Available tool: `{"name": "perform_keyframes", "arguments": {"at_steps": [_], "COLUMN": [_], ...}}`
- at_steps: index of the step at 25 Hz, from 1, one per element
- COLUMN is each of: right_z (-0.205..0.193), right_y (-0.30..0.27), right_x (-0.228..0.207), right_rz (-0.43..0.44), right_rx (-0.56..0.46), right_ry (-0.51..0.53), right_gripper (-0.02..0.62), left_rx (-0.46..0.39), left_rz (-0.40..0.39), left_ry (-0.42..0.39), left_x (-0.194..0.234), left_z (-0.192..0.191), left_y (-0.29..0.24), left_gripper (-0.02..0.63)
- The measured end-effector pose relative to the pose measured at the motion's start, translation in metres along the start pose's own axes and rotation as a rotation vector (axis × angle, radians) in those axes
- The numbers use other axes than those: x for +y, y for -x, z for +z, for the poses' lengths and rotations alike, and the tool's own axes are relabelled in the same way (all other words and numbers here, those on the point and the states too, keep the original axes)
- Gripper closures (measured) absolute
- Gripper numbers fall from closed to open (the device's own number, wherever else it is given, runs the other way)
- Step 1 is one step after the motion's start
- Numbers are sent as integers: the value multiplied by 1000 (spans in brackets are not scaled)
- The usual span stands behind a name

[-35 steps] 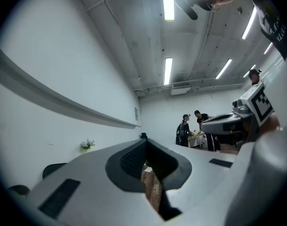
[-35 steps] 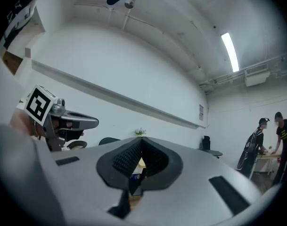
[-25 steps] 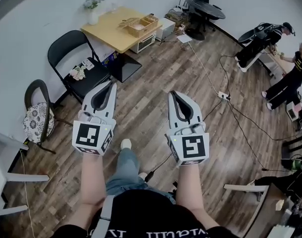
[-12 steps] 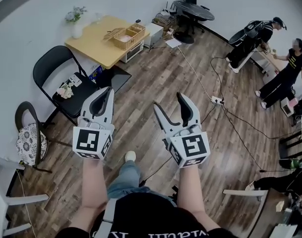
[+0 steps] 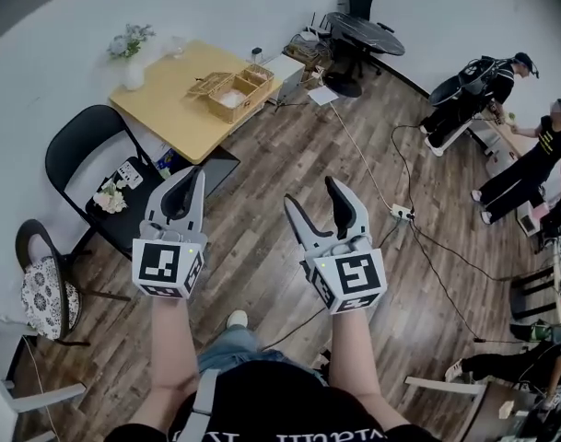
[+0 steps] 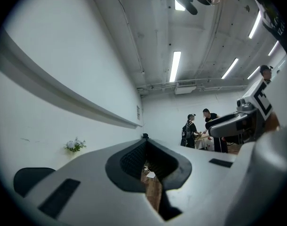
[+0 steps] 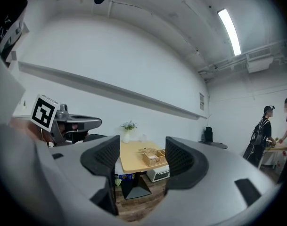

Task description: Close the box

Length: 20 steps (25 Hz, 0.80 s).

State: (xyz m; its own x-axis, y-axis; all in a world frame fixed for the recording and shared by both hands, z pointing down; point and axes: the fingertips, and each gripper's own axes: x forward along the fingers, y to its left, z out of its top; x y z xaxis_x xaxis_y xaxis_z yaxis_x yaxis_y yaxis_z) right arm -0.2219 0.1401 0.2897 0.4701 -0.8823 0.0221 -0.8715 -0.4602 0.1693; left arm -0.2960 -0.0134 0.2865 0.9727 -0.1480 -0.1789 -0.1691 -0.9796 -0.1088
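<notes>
Two grippers: left gripper (image 5: 192, 177) has its fingers (image 6: 134, 160) pressed together on nothing; right gripper (image 5: 313, 196) has its fingers (image 7: 104, 157) spread wide, empty.
Box: wicker box (image 5: 232, 90), lid apparently up, on the yellow surface (image 5: 169, 122) by the wall.
Direction: ahead and leftward, well apart from both; the left gripper looks nearer, though the right gripper view frames it between the fingers.
Long axis: slanted across the approach.

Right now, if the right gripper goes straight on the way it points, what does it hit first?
Nothing near. The right gripper, open and empty, aims across free air at the yellow table. Its near edge likely comes first, with the wicker box just behind. Depth is unclear.
</notes>
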Motion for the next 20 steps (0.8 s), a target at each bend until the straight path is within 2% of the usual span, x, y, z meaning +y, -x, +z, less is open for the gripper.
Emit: {"name": "perform_keyframes", "arguments": {"at_steps": [7,13,20], "right_z": [-3,-4,-11], "right_y": [-65,-96,-135], "right_x": [-10,-20,-33], "right_rz": [-10,-12,33], "right_rx": [11,-1,6], "right_ry": [20,35,47], "right_gripper": [285,285,285], "left_rx": [13,19,16], "left_rz": [-4,11,39], "left_ry": [-5,-10,-16], "left_x": [39,56,67], "left_z": [-13,-24,-33], "left_y": [-42,-55,-82], "left_gripper": [595,595,594]}}
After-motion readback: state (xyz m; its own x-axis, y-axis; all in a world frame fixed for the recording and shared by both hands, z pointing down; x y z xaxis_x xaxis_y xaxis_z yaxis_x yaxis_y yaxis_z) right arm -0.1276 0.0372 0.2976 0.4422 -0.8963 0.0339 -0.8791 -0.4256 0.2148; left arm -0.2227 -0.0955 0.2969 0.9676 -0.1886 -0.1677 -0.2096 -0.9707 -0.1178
